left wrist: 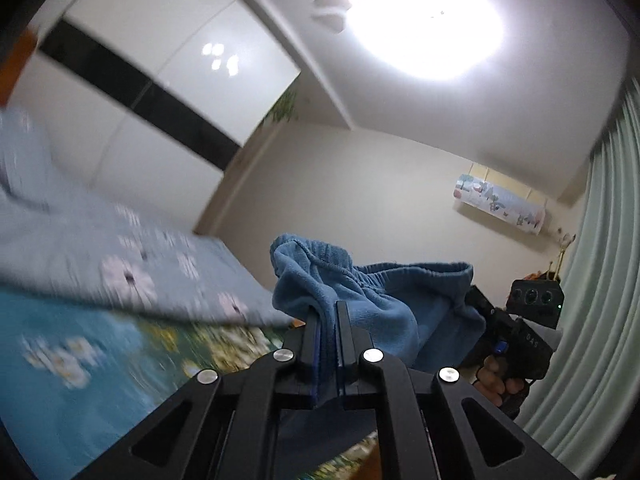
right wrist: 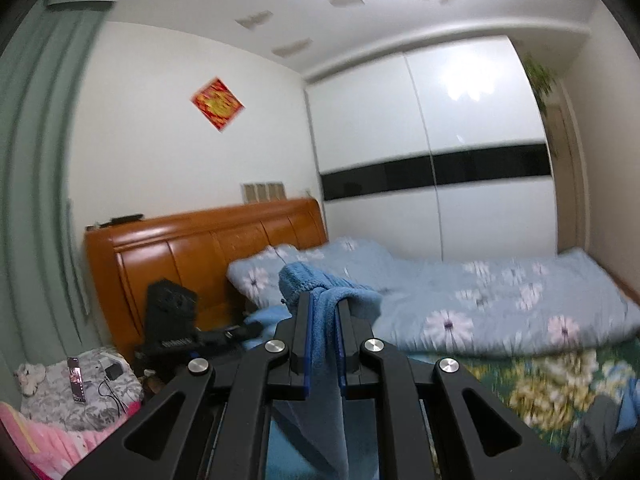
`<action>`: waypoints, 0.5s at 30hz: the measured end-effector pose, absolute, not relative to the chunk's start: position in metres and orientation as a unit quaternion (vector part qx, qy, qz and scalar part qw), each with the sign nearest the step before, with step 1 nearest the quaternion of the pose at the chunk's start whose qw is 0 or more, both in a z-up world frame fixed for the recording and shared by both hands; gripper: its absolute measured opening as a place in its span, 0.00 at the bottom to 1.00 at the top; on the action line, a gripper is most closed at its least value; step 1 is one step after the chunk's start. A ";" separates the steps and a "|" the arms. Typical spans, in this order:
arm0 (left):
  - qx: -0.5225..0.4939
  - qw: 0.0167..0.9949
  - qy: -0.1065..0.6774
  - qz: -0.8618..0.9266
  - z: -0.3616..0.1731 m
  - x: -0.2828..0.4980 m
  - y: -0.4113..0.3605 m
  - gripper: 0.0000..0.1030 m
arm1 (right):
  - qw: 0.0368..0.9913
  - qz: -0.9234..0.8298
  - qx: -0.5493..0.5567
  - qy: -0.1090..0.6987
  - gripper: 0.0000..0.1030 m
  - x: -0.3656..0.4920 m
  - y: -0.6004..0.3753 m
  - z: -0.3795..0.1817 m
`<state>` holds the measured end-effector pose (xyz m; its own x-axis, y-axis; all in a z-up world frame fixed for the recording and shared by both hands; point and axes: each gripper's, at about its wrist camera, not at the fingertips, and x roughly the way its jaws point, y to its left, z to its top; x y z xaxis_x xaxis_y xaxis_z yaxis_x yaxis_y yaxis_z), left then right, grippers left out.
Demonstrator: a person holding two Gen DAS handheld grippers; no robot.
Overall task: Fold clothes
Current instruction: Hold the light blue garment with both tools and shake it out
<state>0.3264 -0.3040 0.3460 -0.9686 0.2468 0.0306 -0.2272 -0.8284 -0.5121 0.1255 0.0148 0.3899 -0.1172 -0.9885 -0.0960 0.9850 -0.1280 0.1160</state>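
Observation:
A blue fleece garment (left wrist: pixel 360 296) with an elastic waistband is lifted above the bed between both grippers. My left gripper (left wrist: pixel 326 312) is shut on one side of its waistband, the cloth pinched between the blue pads. In the left wrist view the right gripper's black body (left wrist: pixel 516 340) shows at the far end of the waistband, with a hand on its handle. In the right wrist view my right gripper (right wrist: pixel 325 304) is shut on the blue garment (right wrist: pixel 328 320), which hangs down between the fingers. The left gripper's black body (right wrist: pixel 172 320) shows at lower left there.
A bed with a green flowered sheet (right wrist: pixel 540 384) lies below, with a light blue flowered quilt (right wrist: pixel 480 312) and an orange wooden headboard (right wrist: pixel 208 248). A white wardrobe (right wrist: pixel 440 160) stands behind. Green curtains (left wrist: pixel 600 280) hang at the side. Dark clothes (right wrist: pixel 600 420) lie on the bed's near right.

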 end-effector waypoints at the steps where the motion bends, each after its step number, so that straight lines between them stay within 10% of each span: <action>1: -0.011 0.116 -0.255 0.960 0.360 0.338 -0.303 0.06 | 0.664 -0.745 0.066 -0.011 0.10 0.131 0.017 0.396; 8: 0.013 0.060 -0.196 0.979 0.416 0.368 -0.302 0.06 | 0.682 -0.731 0.011 0.007 0.09 0.155 0.017 0.435; 15: -0.054 -0.016 -0.241 0.969 0.365 0.320 -0.366 0.06 | 0.679 -0.729 0.082 0.027 0.10 0.117 -0.053 0.402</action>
<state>0.3198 -0.3660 0.3650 -0.9937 -0.0059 -0.1121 0.0577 -0.8838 -0.4644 0.1174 -0.0532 0.4022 -0.0657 -0.9857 -0.1553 0.9944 -0.0776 0.0719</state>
